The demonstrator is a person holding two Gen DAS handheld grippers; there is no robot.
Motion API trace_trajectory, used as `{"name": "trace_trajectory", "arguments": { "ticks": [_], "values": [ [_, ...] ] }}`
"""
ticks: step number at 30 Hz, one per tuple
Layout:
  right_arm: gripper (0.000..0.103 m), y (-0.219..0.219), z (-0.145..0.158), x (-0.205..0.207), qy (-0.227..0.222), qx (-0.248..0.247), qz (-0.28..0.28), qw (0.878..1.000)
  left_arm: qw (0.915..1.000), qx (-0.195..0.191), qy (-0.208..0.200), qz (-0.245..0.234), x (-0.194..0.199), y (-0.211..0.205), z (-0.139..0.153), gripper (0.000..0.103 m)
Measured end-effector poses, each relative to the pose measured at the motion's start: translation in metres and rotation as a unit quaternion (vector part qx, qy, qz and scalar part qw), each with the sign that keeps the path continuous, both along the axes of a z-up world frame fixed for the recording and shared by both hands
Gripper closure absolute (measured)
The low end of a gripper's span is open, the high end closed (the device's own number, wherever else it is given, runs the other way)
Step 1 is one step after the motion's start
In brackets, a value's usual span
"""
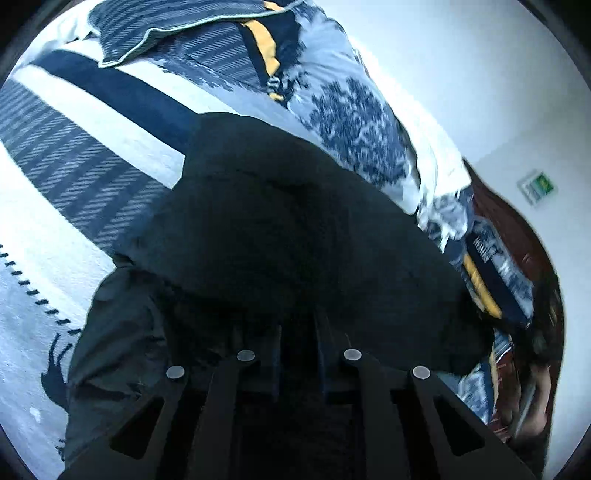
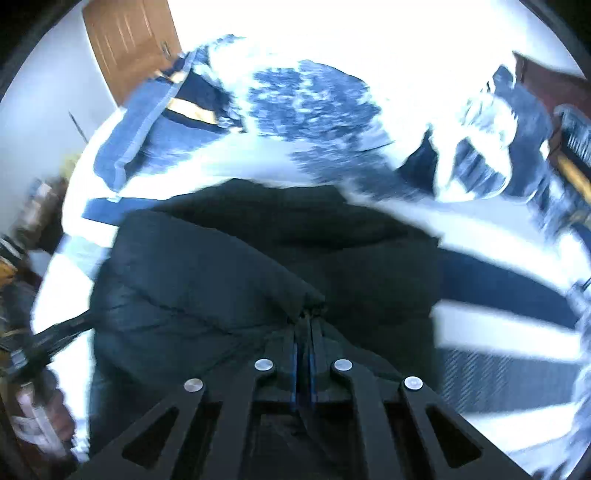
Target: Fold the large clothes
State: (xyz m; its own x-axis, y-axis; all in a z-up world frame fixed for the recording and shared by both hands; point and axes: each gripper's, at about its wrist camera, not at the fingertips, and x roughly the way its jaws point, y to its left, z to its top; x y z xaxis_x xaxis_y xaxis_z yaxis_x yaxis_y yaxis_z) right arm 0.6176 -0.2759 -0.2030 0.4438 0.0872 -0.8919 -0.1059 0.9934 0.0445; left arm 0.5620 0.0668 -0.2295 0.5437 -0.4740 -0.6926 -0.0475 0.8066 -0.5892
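Note:
A large dark garment (image 1: pixel 280 229) lies on a bed with blue and white striped bedding (image 1: pixel 85 173). In the left wrist view it covers my left gripper (image 1: pixel 298 317), whose fingers are buried in the cloth and stand close together. In the right wrist view the same dark garment (image 2: pixel 221 280) is bunched in front of my right gripper (image 2: pixel 304 317), which is shut on a folded edge of it. The right view is motion-blurred.
A striped pillow (image 1: pixel 177 33) and a blue floral duvet (image 1: pixel 354 114) lie at the far side of the bed. A wooden door (image 2: pixel 129 40) stands behind at left. Cluttered items (image 2: pixel 26 229) sit beside the bed's left edge.

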Motion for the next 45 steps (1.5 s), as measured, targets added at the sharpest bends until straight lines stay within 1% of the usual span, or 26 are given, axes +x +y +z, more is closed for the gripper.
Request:
{"name": "trace_trajectory", "arguments": {
  "ticks": [2,4,5,7,10,11,13,14,15,16,19,21,22,25,26,27,28,30,32,35,37,38,40,43,44,45],
  "values": [
    [0.098,-0.012,-0.022,0.021,0.023,-0.029,-0.019,0.999,0.9996,0.028,-0.005,0.004,-0.002,-0.003,0.001,0.087],
    [0.098,-0.022,-0.050,0.044,0.042,-0.035,-0.036,0.998,0.9985,0.053,-0.008,0.014,-0.003,0.000,0.001,0.074],
    [0.098,-0.026,-0.058,0.052,0.046,-0.030,-0.045,0.997,0.9969,0.076,-0.004,0.022,-0.002,0.002,0.001,0.059],
    [0.096,-0.037,-0.078,0.060,0.046,-0.010,-0.074,0.996,0.9926,0.116,-0.005,0.036,-0.003,0.007,-0.001,0.056],
    [0.083,-0.046,-0.085,0.060,0.031,0.019,-0.098,0.994,0.9933,0.111,-0.008,0.033,-0.004,0.011,0.001,0.056],
    [0.078,-0.052,-0.082,0.056,0.022,0.036,-0.108,0.993,0.9939,0.105,-0.011,0.031,-0.005,0.012,0.004,0.056],
    [0.076,-0.070,-0.064,0.036,-0.014,0.098,-0.130,0.987,0.9925,0.116,-0.025,0.027,-0.012,0.010,0.014,0.055],
    [0.064,-0.076,-0.055,0.025,-0.029,0.119,-0.138,0.983,0.9915,0.124,-0.029,0.027,-0.013,0.008,0.016,0.050],
    [0.032,-0.083,-0.046,0.013,-0.043,0.133,-0.146,0.979,0.9897,0.137,-0.035,0.025,-0.016,0.005,0.020,0.042],
    [0.020,-0.091,-0.034,-0.009,-0.069,0.141,-0.158,0.975,0.9878,0.149,-0.039,0.021,-0.017,0.001,0.022,0.039],
    [0.019,-0.100,-0.020,-0.064,-0.091,0.162,-0.158,0.970,0.9856,0.165,-0.031,0.018,-0.022,-0.002,0.020,0.038],
    [0.019,-0.108,-0.025,-0.113,-0.088,0.197,-0.170,0.961,0.9865,0.160,-0.032,0.009,-0.038,0.004,0.021,0.038],
    [0.019,-0.109,-0.032,-0.146,-0.079,0.226,-0.165,0.957,0.9849,0.167,-0.045,0.003,-0.053,0.008,0.024,0.038],
    [0.019,-0.107,-0.051,-0.231,-0.064,0.263,-0.162,0.949,0.9768,0.202,-0.063,0.035,-0.116,0.037,0.031,0.037],
    [0.019,-0.106,-0.063,-0.265,-0.057,0.266,-0.164,0.948,0.9759,0.203,-0.059,0.055,-0.147,0.051,0.029,0.033],
    [0.019,-0.106,-0.072,-0.293,-0.053,0.266,-0.171,0.947,0.9759,0.200,-0.054,0.067,-0.168,0.063,0.025,0.027],
    [0.019,-0.104,-0.084,-0.329,-0.047,0.266,-0.183,0.945,0.9756,0.197,-0.045,0.087,-0.198,0.076,0.019,0.026],
    [0.019,-0.103,-0.099,-0.373,-0.038,0.278,-0.189,0.941,0.9766,0.183,-0.019,0.112,-0.244,0.096,0.005,0.026],
    [0.019,-0.100,-0.108,-0.408,-0.038,0.284,-0.182,0.941,0.9791,0.168,0.005,0.115,-0.274,0.106,-0.007,0.026],
    [0.019,-0.103,-0.112,-0.432,-0.048,0.278,-0.172,0.944,0.9820,0.155,0.022,0.106,-0.309,0.112,-0.016,0.026],
    [0.019,-0.103,-0.113,-0.439,-0.066,0.228,-0.167,0.957,0.9817,0.158,0.025,0.103,-0.324,0.113,-0.013,0.026],
    [0.019,-0.108,-0.116,-0.442,-0.065,0.232,-0.173,0.955,0.9814,0.163,0.022,0.100,-0.327,0.112,-0.010,0.026],
    [0.019,-0.120,-0.129,-0.445,-0.049,0.281,-0.180,0.941,0.9826,0.165,0.015,0.083,-0.328,0.109,-0.011,0.024],
    [0.019,-0.132,-0.140,-0.444,-0.041,0.315,-0.198,0.927,0.9792,0.188,0.033,0.068,-0.317,0.107,-0.028,0.023],
    [0.019,-0.135,-0.146,-0.442,-0.034,0.338,-0.200,0.919,0.9794,0.188,0.035,0.063,-0.313,0.106,-0.034,0.023],
    [0.019,-0.136,-0.148,-0.442,-0.030,0.342,-0.206,0.916,0.9817,0.178,0.034,0.058,-0.310,0.107,-0.039,0.023]
  ]
}}
